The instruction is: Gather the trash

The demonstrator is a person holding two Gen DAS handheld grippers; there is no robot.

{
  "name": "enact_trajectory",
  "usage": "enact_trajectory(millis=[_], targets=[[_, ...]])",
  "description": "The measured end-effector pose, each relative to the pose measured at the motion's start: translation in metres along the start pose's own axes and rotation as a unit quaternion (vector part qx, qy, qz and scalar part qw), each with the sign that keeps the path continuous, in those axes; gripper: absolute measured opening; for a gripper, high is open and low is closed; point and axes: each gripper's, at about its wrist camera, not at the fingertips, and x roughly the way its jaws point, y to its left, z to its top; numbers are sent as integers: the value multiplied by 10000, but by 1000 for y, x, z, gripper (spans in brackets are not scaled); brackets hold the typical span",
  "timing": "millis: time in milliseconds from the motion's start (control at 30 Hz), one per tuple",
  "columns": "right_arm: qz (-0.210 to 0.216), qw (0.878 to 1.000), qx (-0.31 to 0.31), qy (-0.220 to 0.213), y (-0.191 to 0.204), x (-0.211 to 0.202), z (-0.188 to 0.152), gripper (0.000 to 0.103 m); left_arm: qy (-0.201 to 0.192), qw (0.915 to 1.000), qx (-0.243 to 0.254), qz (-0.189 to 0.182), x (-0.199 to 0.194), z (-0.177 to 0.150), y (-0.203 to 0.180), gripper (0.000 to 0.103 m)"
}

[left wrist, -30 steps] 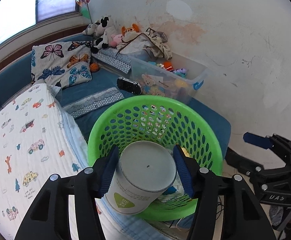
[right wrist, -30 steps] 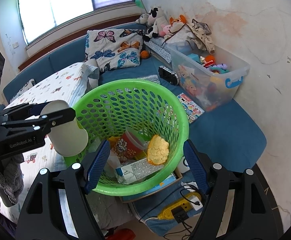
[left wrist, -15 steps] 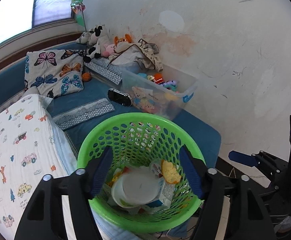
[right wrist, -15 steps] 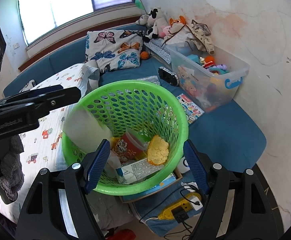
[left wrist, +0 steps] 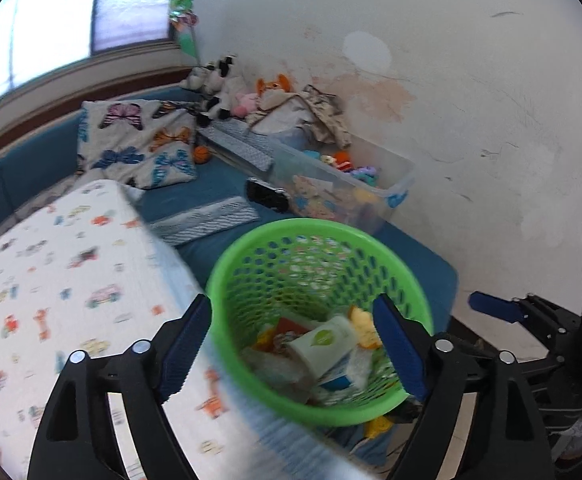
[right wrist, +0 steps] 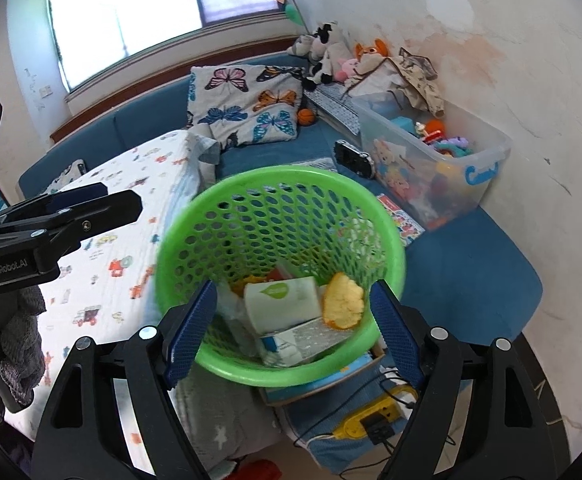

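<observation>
A second ago we had the white paper cup (right wrist: 282, 303) pinched between the blue pads of our left gripper (left wrist: 297, 344) above the green basket (right wrist: 387, 236); half a second ago it was dropping free. Now it lies on its side inside the basket, on top of the cartons and wrappers, just beside the yellow cracker (right wrist: 342, 300). Our left gripper's jaws are opening with nothing between them, and its view has pulled back from the rim. Our right gripper (right wrist: 293, 326) has hardly shifted; its jaws are opening too, spread either side of the basket's near rim without pressing it.

The basket stands at the edge of the bed, against the printed quilt (right wrist: 103, 240) on one side, with blue mattress (right wrist: 471, 264) open on the other. The clear toy bin (right wrist: 487, 168) sits well apart along the wall. Below the near rim lie a yellow power strip (right wrist: 375, 424) and cables.
</observation>
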Motion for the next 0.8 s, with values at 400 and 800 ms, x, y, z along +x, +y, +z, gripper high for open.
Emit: enact_trajectory(millis=[400,800], targets=[[353,9992,-184,7,54,-6,-3,87,-213,9964,-459,679,-64,-32,57,93],[599,9973,-406,87,105,-13,-8,92,-316,9906,-805,1064,-108,-65,99,96]])
